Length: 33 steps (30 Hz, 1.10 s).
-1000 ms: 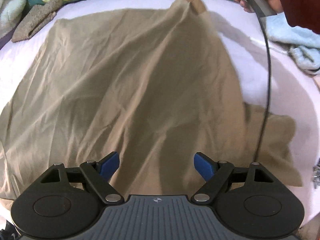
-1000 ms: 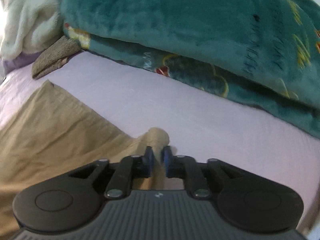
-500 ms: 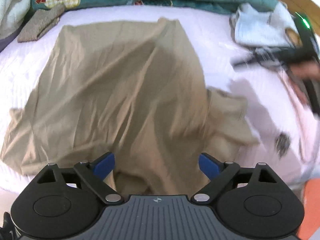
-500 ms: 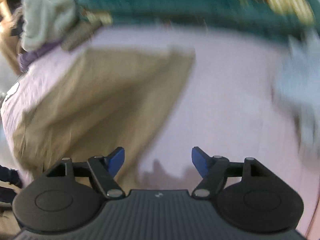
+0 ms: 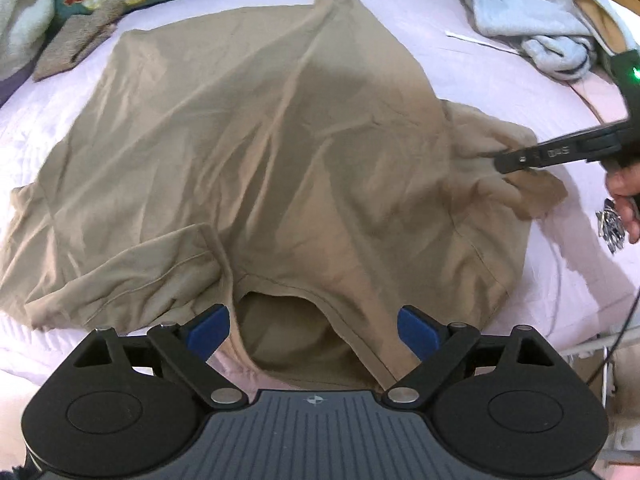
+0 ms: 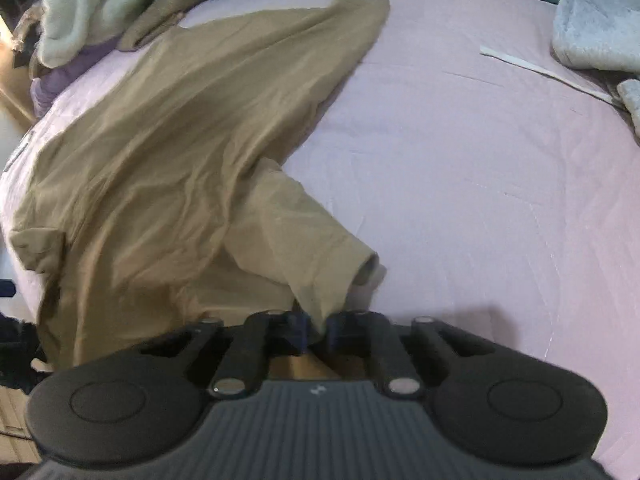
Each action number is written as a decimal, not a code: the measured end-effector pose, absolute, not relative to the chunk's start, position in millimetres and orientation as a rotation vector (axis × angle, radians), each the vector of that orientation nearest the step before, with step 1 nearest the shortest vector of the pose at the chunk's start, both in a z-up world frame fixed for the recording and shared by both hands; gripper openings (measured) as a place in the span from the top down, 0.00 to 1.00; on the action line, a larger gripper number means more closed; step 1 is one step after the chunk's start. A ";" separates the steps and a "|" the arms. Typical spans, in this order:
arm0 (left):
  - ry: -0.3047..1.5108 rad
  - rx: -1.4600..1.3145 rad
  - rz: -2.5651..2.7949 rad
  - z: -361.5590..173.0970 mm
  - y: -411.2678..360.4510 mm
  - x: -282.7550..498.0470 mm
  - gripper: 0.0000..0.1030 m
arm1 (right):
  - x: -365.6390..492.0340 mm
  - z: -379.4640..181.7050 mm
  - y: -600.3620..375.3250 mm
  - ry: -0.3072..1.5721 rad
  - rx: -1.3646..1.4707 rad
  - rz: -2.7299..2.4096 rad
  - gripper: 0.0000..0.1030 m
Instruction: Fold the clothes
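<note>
Shirt [image 5: 260, 152] is spread on the bed [image 6: 460, 160], collar just ahead of the left tool [image 5: 314, 330], which is held wide open; its sleeve [image 6: 304, 240] is pinched in the closed right tool [image 6: 316, 330].

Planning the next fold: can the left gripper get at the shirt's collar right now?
Probably yes. The left gripper hangs open right over the tan shirt's collar, with nothing between; the right gripper is off pinching a sleeve.

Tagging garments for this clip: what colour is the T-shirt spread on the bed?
Plain tan T-shirt, no print visible; the left wrist view shows it best.
</note>
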<state>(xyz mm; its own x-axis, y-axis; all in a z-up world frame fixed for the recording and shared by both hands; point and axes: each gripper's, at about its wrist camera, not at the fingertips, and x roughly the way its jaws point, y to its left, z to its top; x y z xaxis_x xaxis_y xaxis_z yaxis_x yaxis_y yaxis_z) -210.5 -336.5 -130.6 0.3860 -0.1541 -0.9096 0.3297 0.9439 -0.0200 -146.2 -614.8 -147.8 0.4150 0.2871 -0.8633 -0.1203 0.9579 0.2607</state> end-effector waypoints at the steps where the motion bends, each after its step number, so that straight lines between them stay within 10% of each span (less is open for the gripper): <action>1: 1.135 0.178 -0.302 -127.0 -334.7 -212.2 0.11 | -147.9 -144.2 -617.6 1.111 0.165 0.265 0.93; 13: 1.097 0.181 -0.123 -84.0 -235.5 -207.0 0.11 | -182.0 -72.4 -628.0 1.081 0.163 0.152 0.68; 18: 1.088 0.197 -0.043 -85.2 -154.4 -157.8 0.11 | -160.4 -48.5 -526.0 1.013 0.099 0.349 0.39; 33: 1.135 0.266 -0.104 -157.1 -69.4 -88.9 0.11 | -111.2 -130.7 -324.0 1.043 0.069 0.527 0.38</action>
<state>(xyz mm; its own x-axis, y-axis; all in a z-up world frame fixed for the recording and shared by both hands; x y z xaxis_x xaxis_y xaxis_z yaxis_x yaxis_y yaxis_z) -88.9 -69.4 -157.1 0.4213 0.0521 -0.9054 0.2164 0.9637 0.1562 -111.2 -324.0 -130.7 0.3917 0.4466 -0.8044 -0.3829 0.8741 0.2988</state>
